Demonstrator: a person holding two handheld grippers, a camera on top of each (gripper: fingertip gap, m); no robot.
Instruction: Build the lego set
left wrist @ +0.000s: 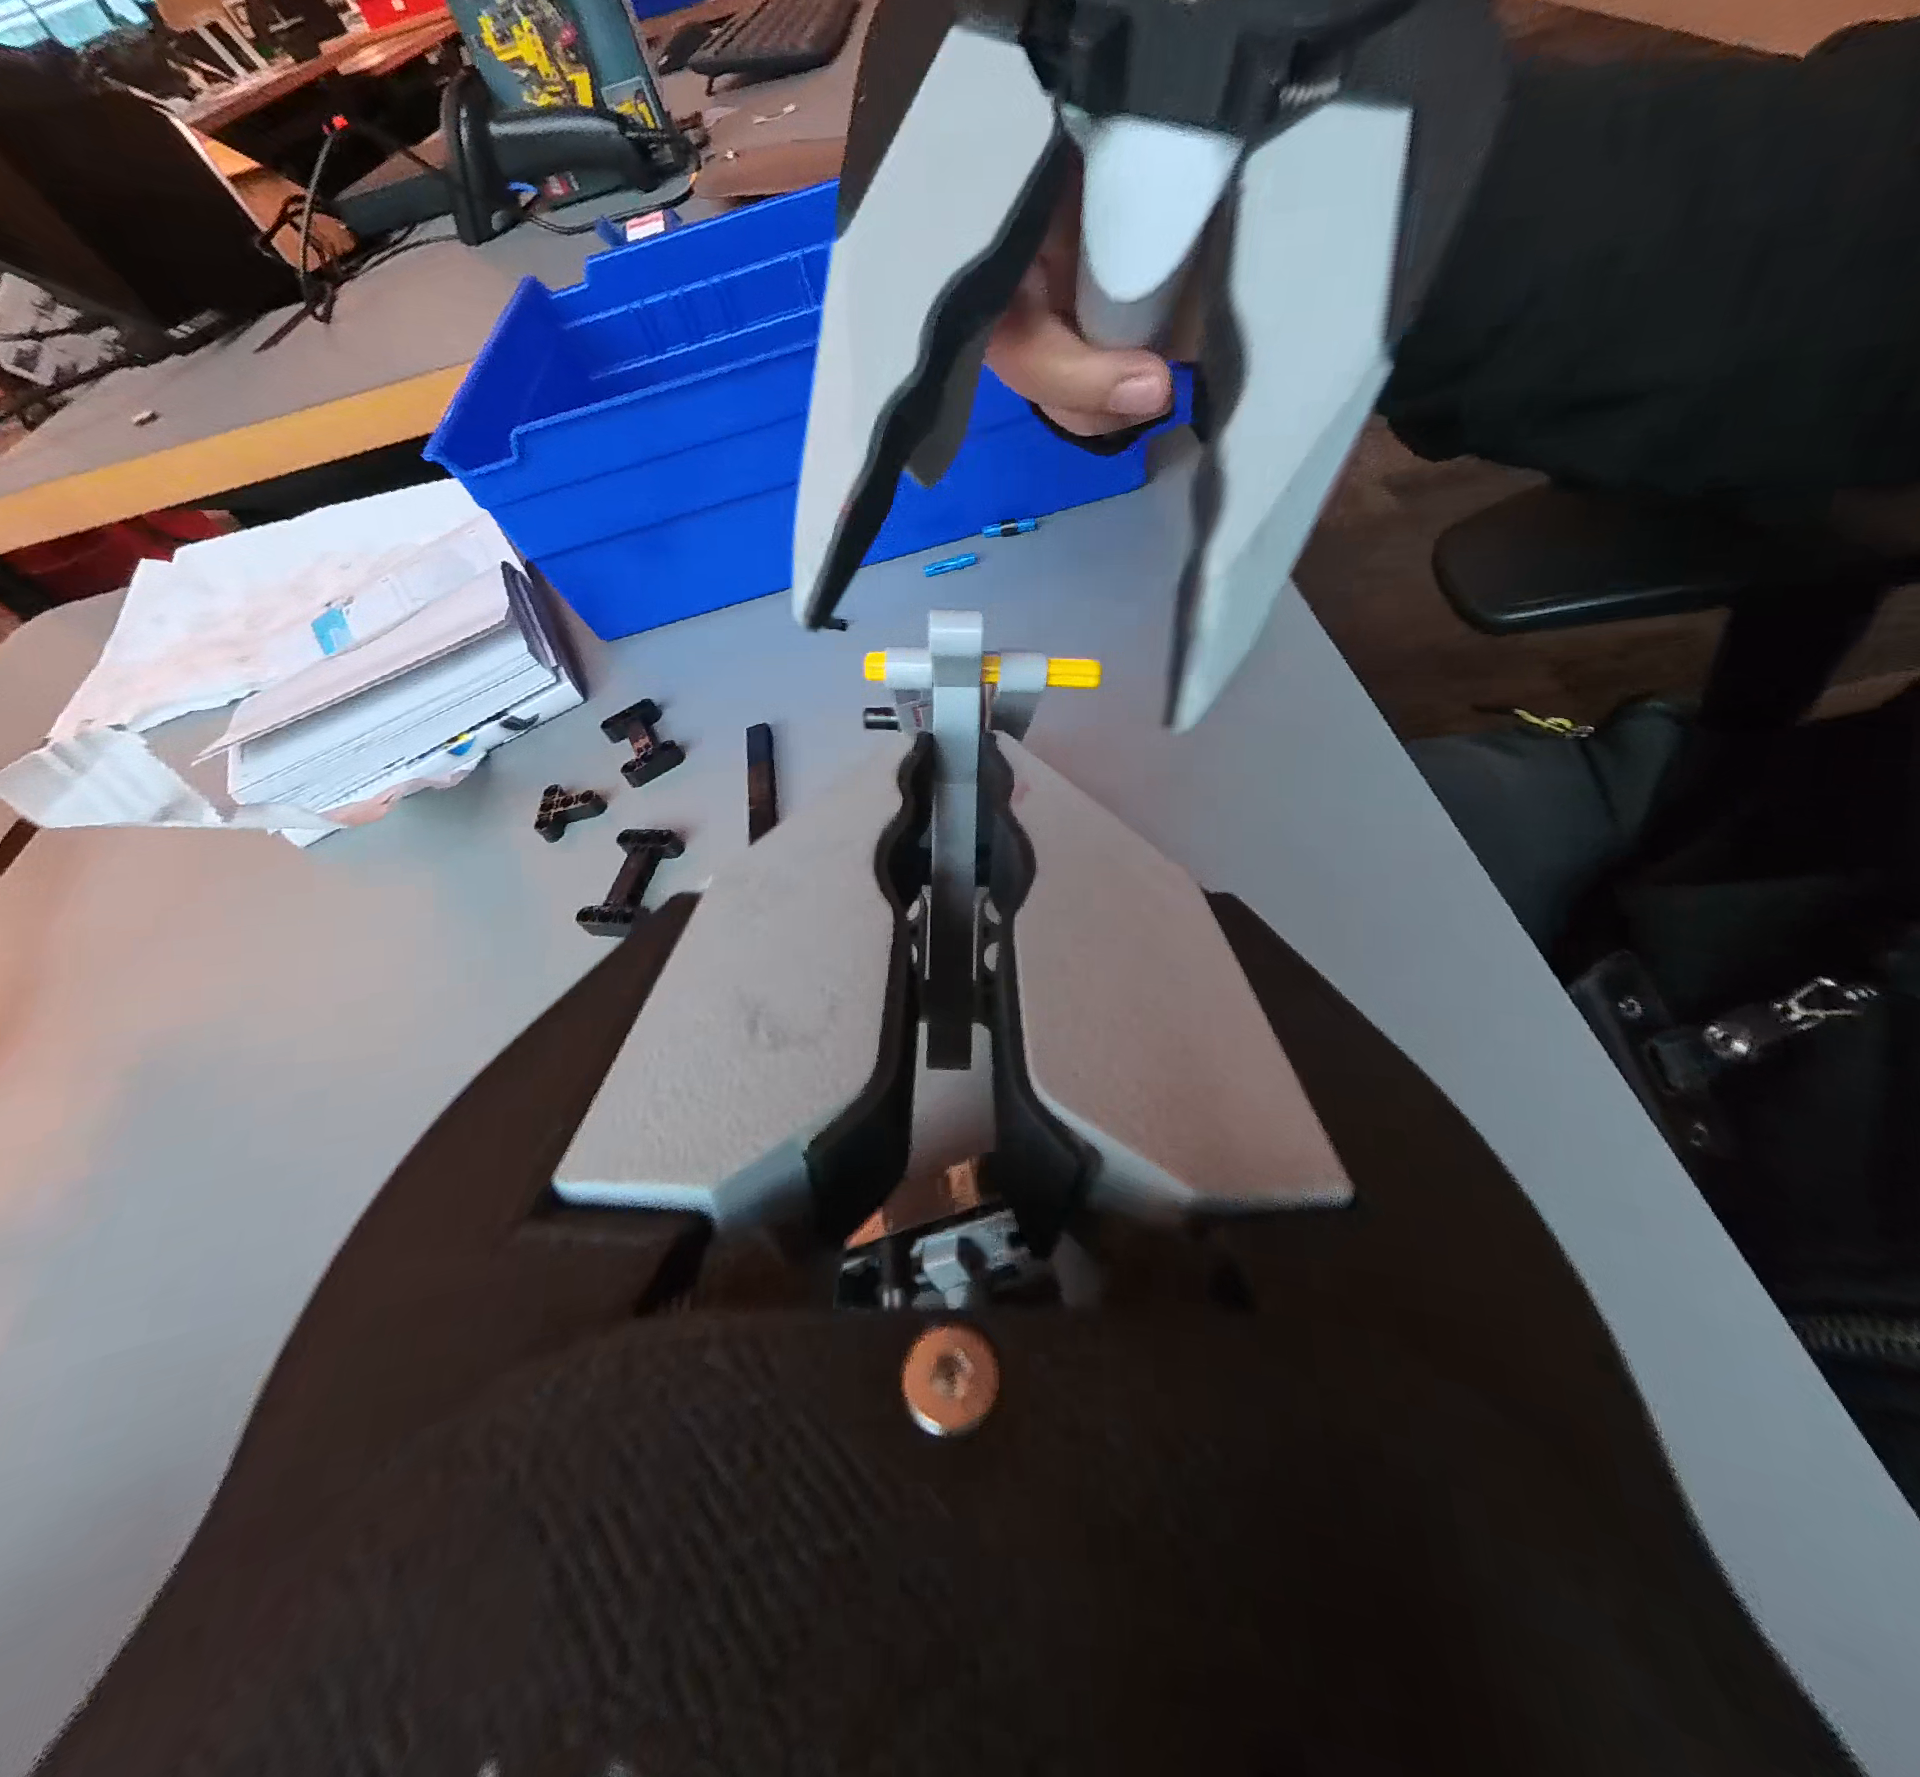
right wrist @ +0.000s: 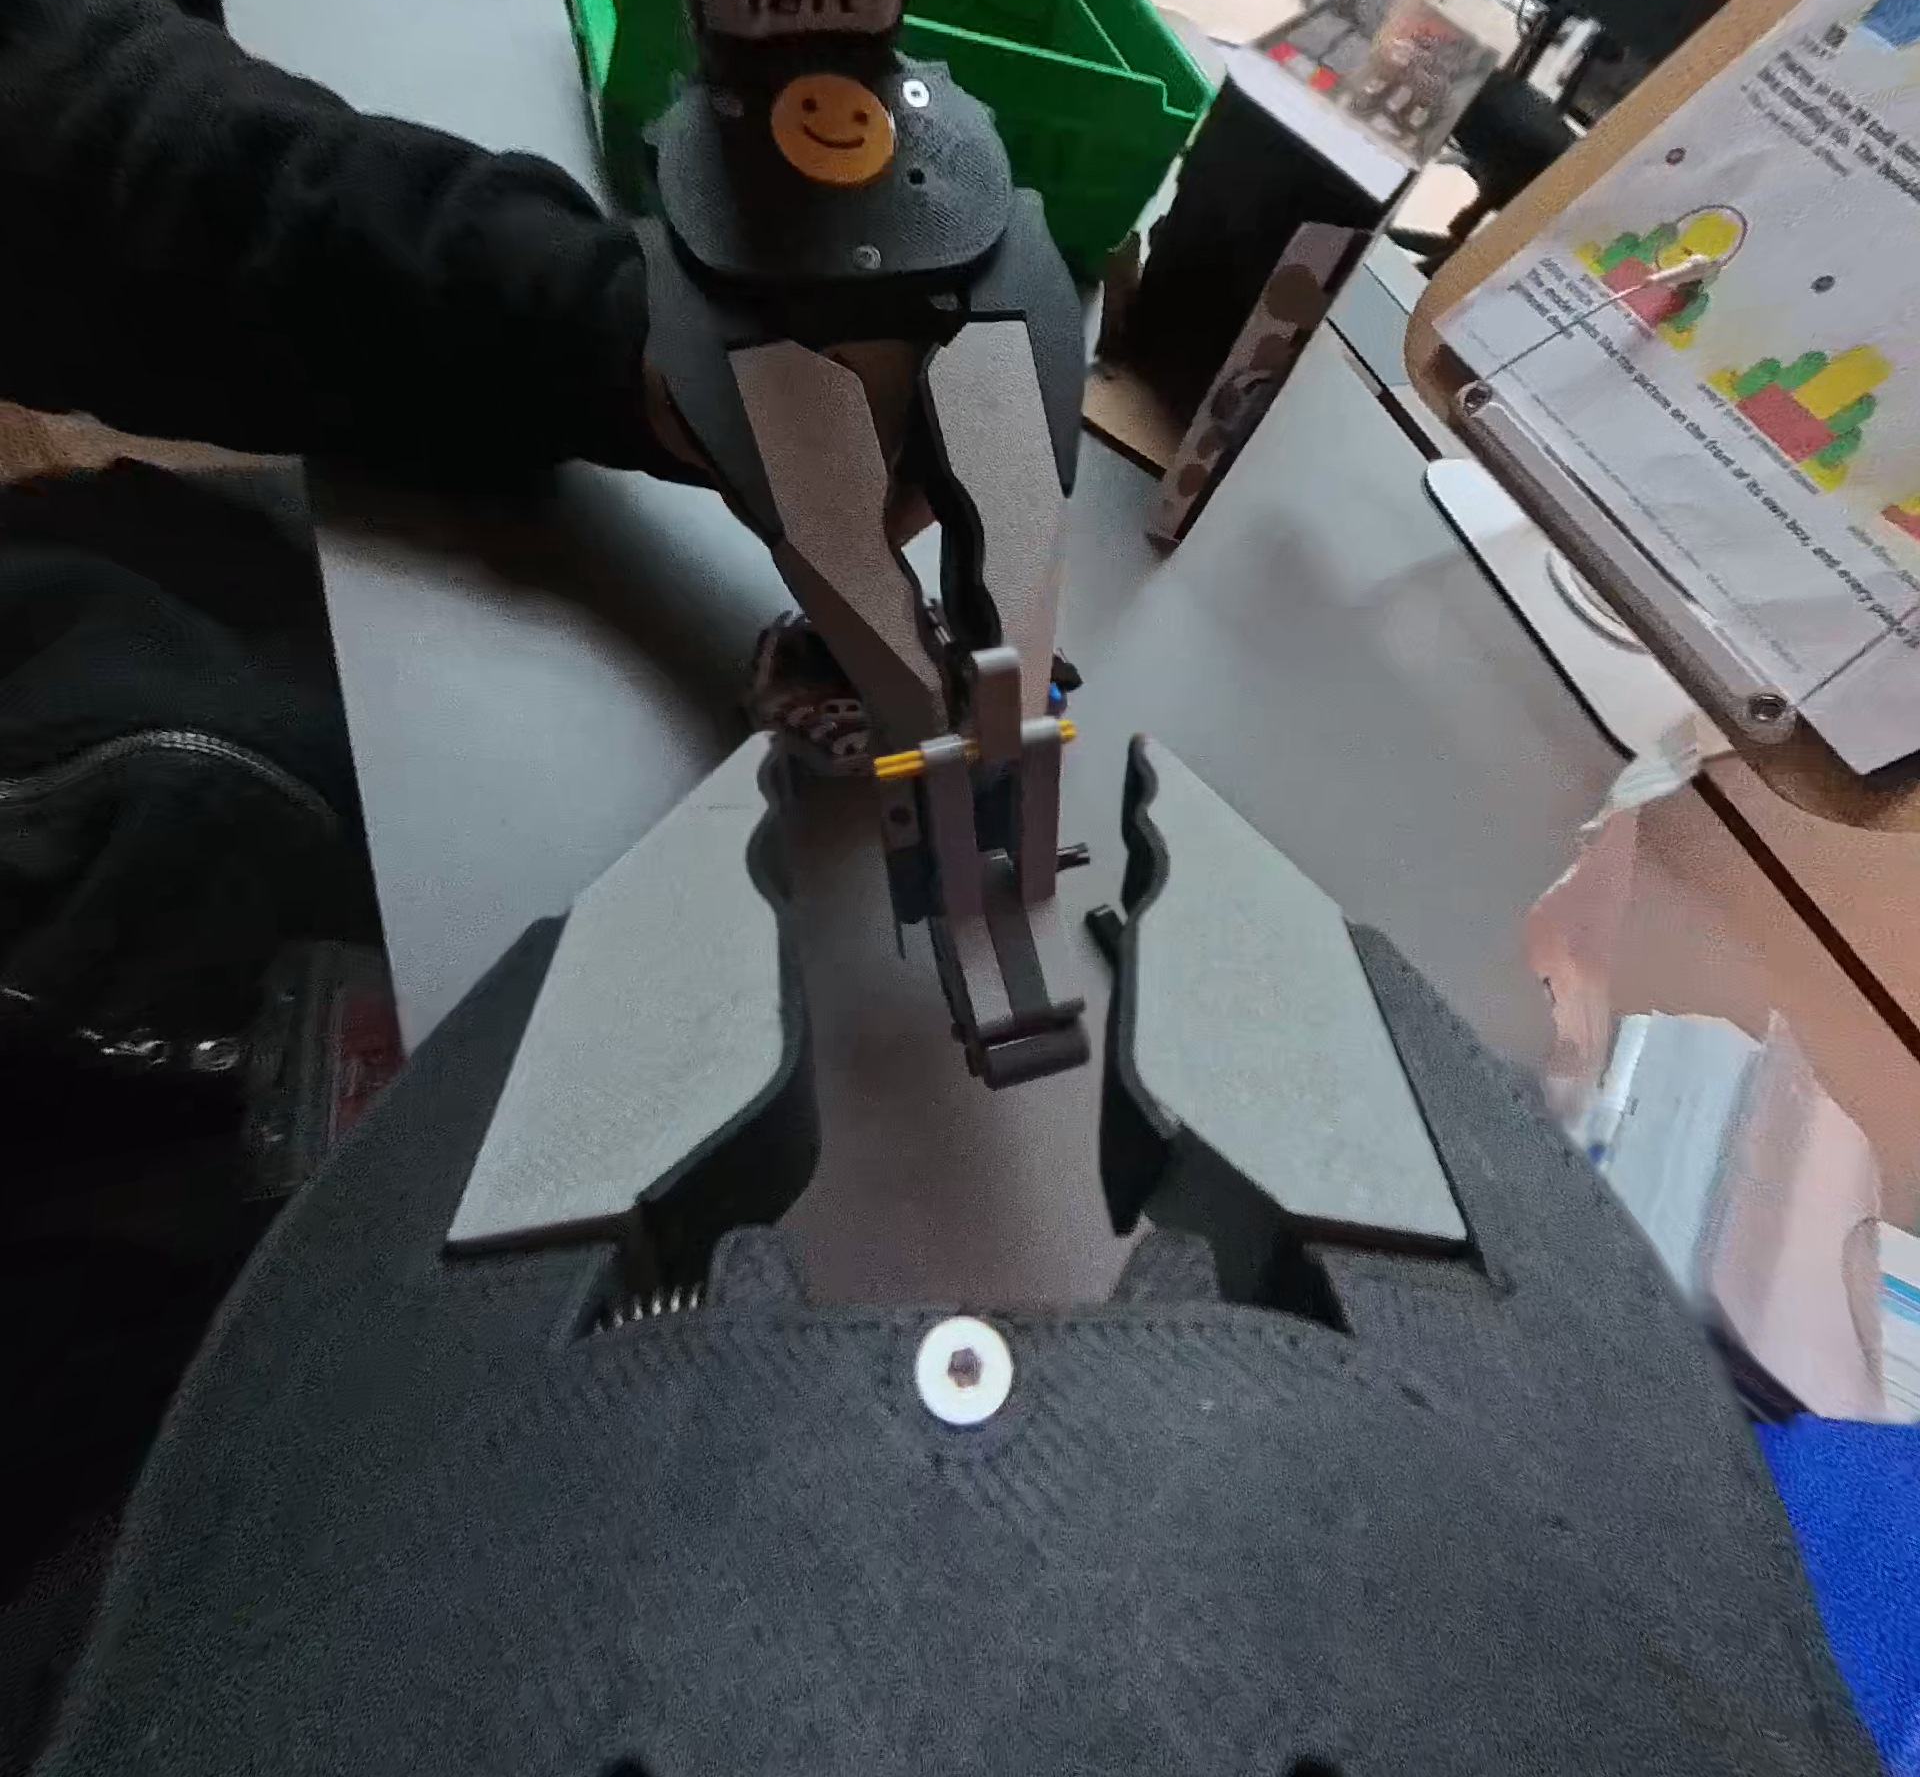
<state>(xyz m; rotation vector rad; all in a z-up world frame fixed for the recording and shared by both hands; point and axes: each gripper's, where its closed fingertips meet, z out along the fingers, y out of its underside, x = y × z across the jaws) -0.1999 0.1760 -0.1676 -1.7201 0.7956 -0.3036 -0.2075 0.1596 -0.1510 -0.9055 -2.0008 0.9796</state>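
Observation:
In the left wrist view my left gripper is shut on a grey beam assembly with a yellow axle through its top. It holds the assembly upright above the grey table. My right gripper hangs over the assembly with its fingers wide apart, touching nothing. In the right wrist view the right gripper is open, and the assembly stands between its pads without contact. The left gripper grips the assembly from the far side. A small black piece shows at the right finger's inner edge.
A blue bin stands behind. Black beams and a black bar lie to the left, with two blue pins by the bin. A booklet on torn paper lies at the left. A green bin and an instruction board show in the right wrist view. My two grippers' fingertips are within a few centimetres of each other.

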